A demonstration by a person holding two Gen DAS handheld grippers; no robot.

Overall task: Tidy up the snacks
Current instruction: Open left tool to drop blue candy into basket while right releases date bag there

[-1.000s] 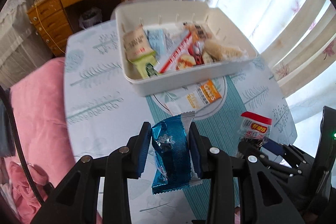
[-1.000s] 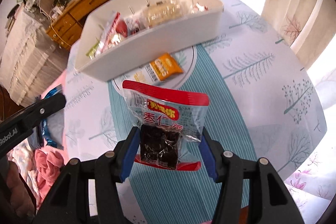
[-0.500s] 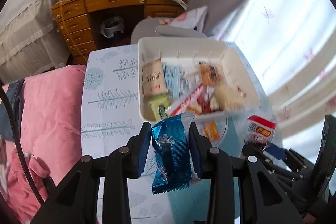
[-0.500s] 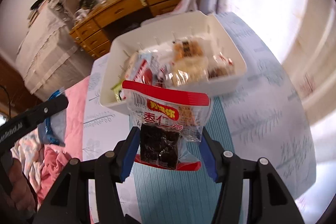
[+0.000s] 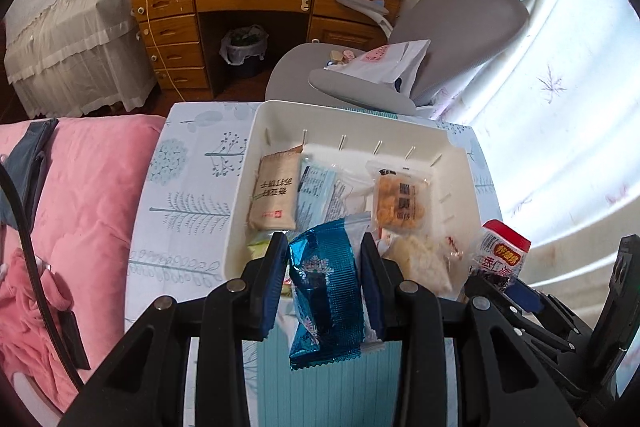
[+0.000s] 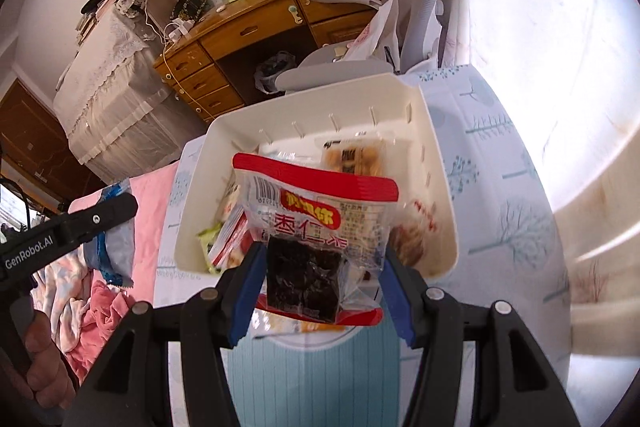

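I am at the drop-off step: both packets are lifted and poised at the near edge of the white bin (image 5: pixel 352 115), which sits on the patterned table (image 5: pixel 192 203). My left gripper (image 5: pixel 325 279) is clamped on the blue foil packet (image 5: pixel 326 283), held just over the bin's near wall. My right gripper (image 6: pixel 320 267) is clamped on the red-topped clear packet (image 6: pixel 316 223), its top leaning over the bin's interior. The bin already holds several snacks, the beige packet (image 5: pixel 274 197) among them, at its far left. Next, I judge, each packet needs carrying further over a free patch of the bin before my jaws part.
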